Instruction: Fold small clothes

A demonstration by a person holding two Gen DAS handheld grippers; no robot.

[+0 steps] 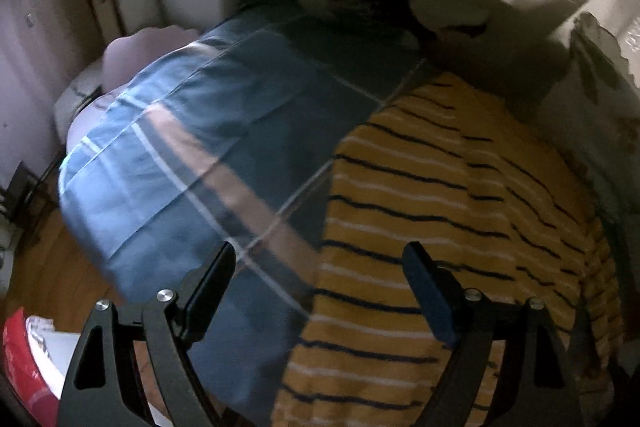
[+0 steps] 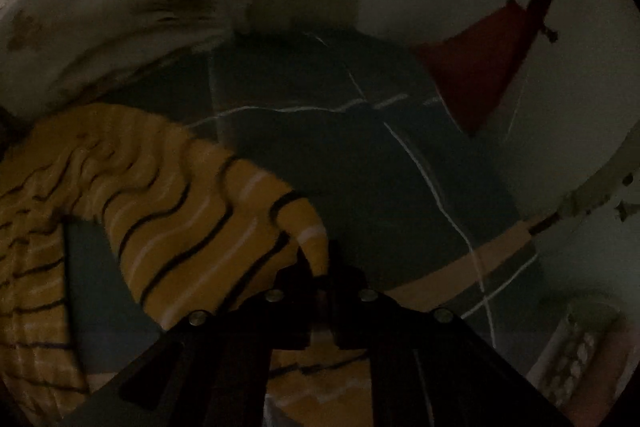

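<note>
Left tool [image 1: 320,291] spread wide above flat striped shirt [image 1: 420,211], right tool [image 2: 324,279] pinching its lifted sleeve

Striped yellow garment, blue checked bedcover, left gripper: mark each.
striped yellow garment [image 1: 420,187], left wrist view, middle of its flat body
blue checked bedcover [image 1: 224,131], left wrist view, bare panel
left gripper [image 1: 320,259], left wrist view, between the jaws

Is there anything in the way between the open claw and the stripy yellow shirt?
Nothing visible. The left claw hangs open right over the yellow knit shirt with dark and white stripes, which lies on the blue checked bedspread. Only air shows between them. The right claw is already shut on a part of that shirt.
</note>
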